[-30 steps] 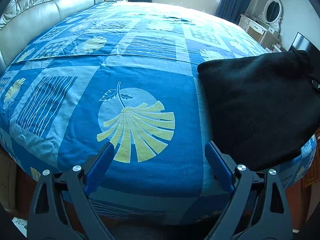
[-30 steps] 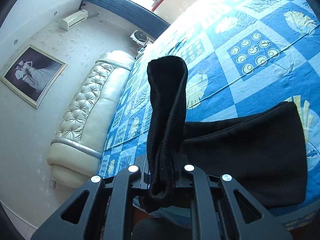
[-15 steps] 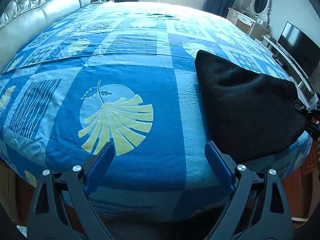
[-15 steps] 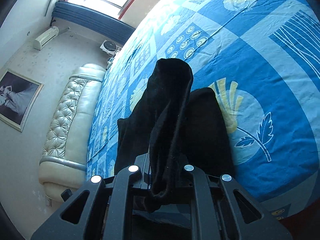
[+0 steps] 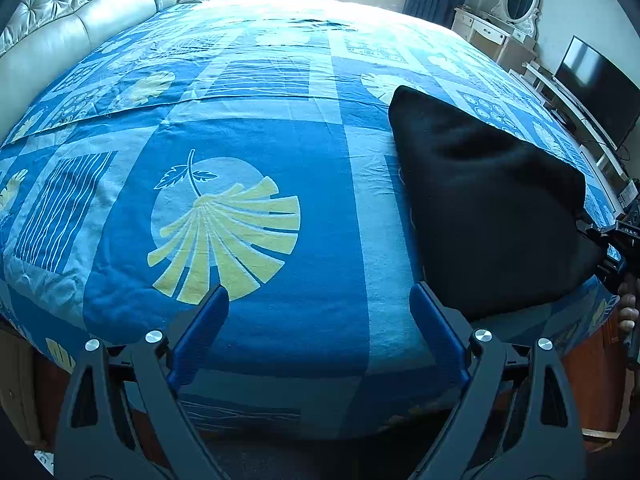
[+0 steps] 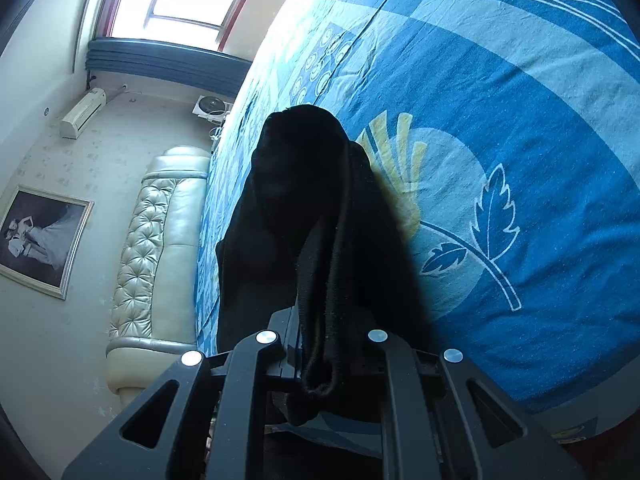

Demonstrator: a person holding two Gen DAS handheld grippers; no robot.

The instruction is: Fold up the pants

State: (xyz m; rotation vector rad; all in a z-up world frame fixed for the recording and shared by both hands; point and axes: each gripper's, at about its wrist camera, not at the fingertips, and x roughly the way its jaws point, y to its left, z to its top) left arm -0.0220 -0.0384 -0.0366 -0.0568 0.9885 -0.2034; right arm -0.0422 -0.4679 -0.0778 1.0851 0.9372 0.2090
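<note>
Right hand-held gripper [image 6: 320, 344]: clamped on pants [image 5: 488, 208] edge; lay it flat on bed [image 5: 260, 320].
Left hand-held gripper [image 5: 320, 320]: wide, empty.

Pants [image 5: 492, 216]: black cloth, matt, fuzzy nap, with a ribbed hem band in the right wrist view. Bed cover [image 5: 280, 240]: printed blue woven cloth, matt, lightly creased. Headboard [image 5: 80, 20] at 10 o'clock in the left wrist view: cream tufted leather-like padding, glossy sheen. Left gripper [image 5: 320, 300]: matt black plastic arms, blue pads, bright metal screw heads. Right gripper [image 6: 320, 344]: same matt black plastic, same metal screws. Television [image 5: 596, 92]: glossy dark screen.
</note>
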